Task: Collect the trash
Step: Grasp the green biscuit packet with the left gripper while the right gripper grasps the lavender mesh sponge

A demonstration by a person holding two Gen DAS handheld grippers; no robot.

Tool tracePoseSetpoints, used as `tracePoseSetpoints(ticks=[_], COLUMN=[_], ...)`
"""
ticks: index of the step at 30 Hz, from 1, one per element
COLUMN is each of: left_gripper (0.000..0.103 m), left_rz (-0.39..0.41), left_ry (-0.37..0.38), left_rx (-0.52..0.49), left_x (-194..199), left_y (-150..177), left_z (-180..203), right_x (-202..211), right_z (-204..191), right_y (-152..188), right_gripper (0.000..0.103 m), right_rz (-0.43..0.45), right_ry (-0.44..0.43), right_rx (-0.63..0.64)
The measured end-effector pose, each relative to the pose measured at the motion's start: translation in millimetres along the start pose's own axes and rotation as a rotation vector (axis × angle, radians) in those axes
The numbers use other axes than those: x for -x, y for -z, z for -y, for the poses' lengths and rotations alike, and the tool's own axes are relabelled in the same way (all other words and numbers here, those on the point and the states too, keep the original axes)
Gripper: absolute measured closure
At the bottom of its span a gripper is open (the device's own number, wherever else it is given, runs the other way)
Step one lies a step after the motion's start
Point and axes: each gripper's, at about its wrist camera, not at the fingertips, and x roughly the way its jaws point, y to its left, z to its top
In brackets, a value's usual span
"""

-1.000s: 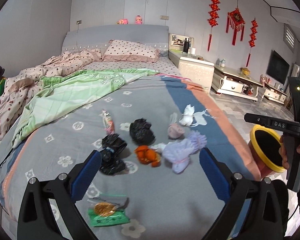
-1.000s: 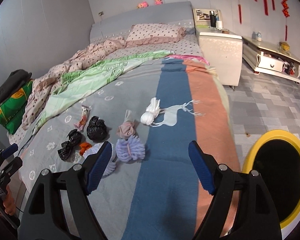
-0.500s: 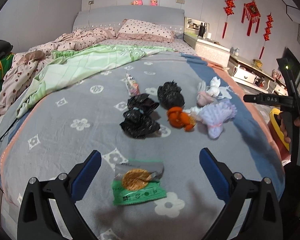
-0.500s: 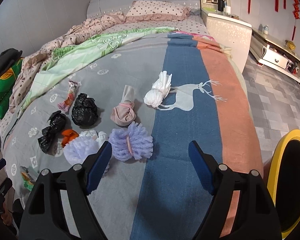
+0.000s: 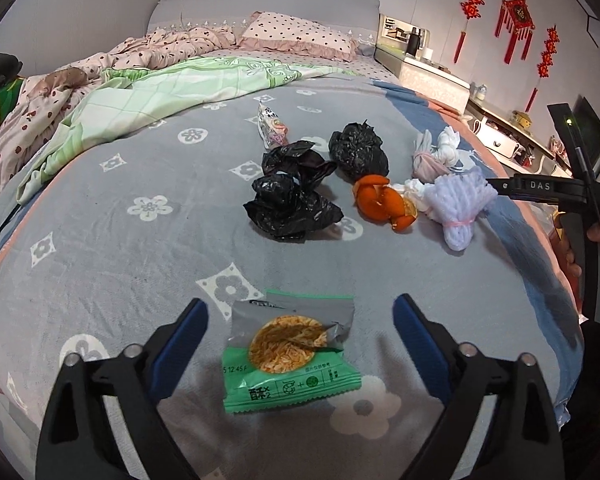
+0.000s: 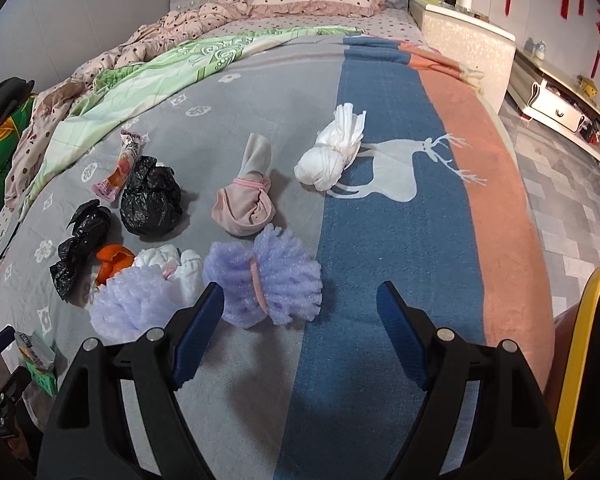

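Trash lies scattered on the grey bedspread [image 5: 100, 248]. A green and grey snack wrapper [image 5: 290, 354] lies between the blue fingers of my left gripper [image 5: 300, 322], whose jaws are closing without touching it. Beyond it lie crumpled black bags [image 5: 290, 200], orange peel [image 5: 384, 202] and a lilac foam net [image 5: 458, 204]. My right gripper [image 6: 300, 312] is open just in front of a second lilac foam net [image 6: 264, 282], nothing between its pads. Further off are a pink tied bundle [image 6: 246, 202], a white tied bag [image 6: 334, 156] and a black bag [image 6: 150, 198].
A yellow-rimmed bin [image 6: 590, 364] stands on the floor at the bed's right edge. A green quilt [image 5: 172, 88] and pink bedding [image 5: 160, 44] cover the far half of the bed. A white bedside cabinet [image 6: 464, 46] stands on the right.
Both grippers have dropped closer to the bed. The snack wrapper now sits between the left fingers, which stand a little narrower. The lilac net has drawn up to the right fingertips.
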Motion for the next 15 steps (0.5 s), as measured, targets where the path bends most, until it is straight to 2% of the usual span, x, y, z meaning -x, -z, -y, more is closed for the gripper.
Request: tracePoseSetpoints(ticks=[2,4,10,12,15], left_gripper=[0.030,0.045,0.057,0.058,0.061], left_rz=[-0.014,-0.036,-0.037,-0.034,-0.019], left_ry=[-0.013,-0.029,-0.070,-0.066,-0.062], left_rx=[-0.013,-0.036,-0.118,-0.139,-0.183], left_x=[-4,-10,-15,-14,-12], left_y=[1,2,7,8,11], left_z=[3,8,25,30,41], right_x=[-5,-8,-16,-20,-24], right_z=[-2,-4,-10,-16,-24], right_y=[1,1,-2,-2,-2], right_gripper=[0.030,0.032,0.044,0.050,0.065], right_rz=[-0.009,-0.013,-0.028,-0.046,-0.061], right_ry=[0.000,-0.010,-0.042,-0.070,-0.095], right_rx=[0.003,-0.001,0.000,0.012,0.029])
